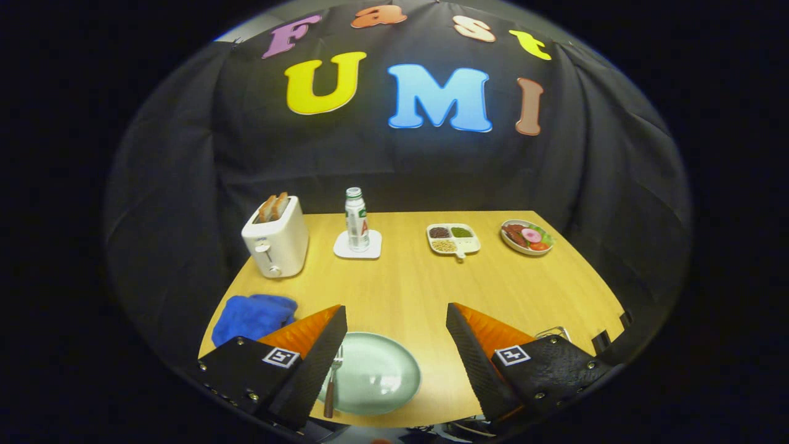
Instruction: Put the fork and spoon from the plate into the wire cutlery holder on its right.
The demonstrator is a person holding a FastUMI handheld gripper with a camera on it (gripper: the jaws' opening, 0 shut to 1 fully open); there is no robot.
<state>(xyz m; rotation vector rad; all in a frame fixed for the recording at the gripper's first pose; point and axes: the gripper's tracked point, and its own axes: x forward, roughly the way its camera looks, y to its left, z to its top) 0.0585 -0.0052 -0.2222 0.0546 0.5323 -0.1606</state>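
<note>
On the table, fork on plate between the wide-apart gripper fingers.

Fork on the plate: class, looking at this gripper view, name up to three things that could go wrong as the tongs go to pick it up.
1. The fork lies flat at the plate's edge, partly hidden behind one finger, so the open tongs may close beside it or scrape the plate.
2. Only a bit of the holder's wire shows beyond the other finger, so aiming the drop may be hard.
3. The spoon cannot be made out, so it may be overlooked.
</note>
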